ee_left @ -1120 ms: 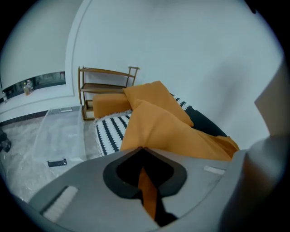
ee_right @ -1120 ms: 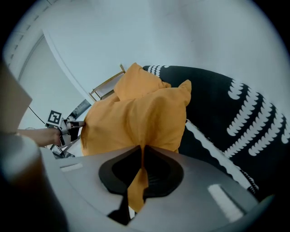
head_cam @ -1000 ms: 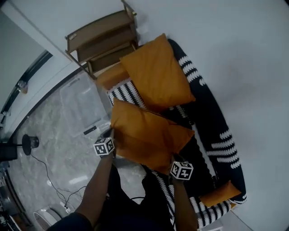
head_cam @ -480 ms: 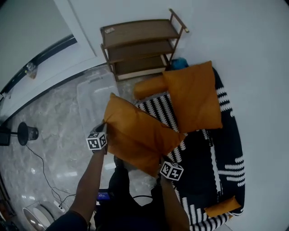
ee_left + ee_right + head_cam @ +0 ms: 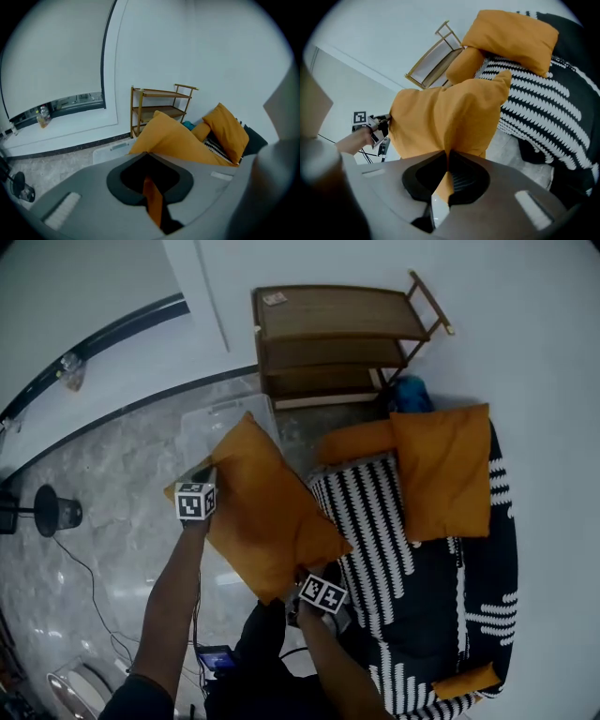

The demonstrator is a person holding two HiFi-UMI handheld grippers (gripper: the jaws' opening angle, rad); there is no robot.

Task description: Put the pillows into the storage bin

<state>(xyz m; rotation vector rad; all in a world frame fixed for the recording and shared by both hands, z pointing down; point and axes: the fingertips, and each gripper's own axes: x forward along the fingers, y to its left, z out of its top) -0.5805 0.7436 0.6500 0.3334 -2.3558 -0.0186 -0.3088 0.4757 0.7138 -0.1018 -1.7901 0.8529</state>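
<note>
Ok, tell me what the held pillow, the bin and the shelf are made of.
Pillow: orange cloth, matte and soft; it creases where gripped.
Bin: clear plastic, probably; the floor shows through it.
Shelf: brown wood, it seems, with a smooth finish.

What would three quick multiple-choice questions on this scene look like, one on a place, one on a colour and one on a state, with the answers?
1. The clear storage bin stands:
A) on a table
B) on the floor by the wooden shelf
C) on that shelf's top

2. The held pillow is:
A) orange
B) blue
C) striped

3. The grippers are:
A) both open
B) gripping with the left only
C) both shut on the held pillow

Answers:
1. B, the left gripper view shows the bin on the floor in front of the shelf.
2. A, its fabric is orange in every view.
3. C, the left gripper and the right gripper each pinch its fabric.
</note>
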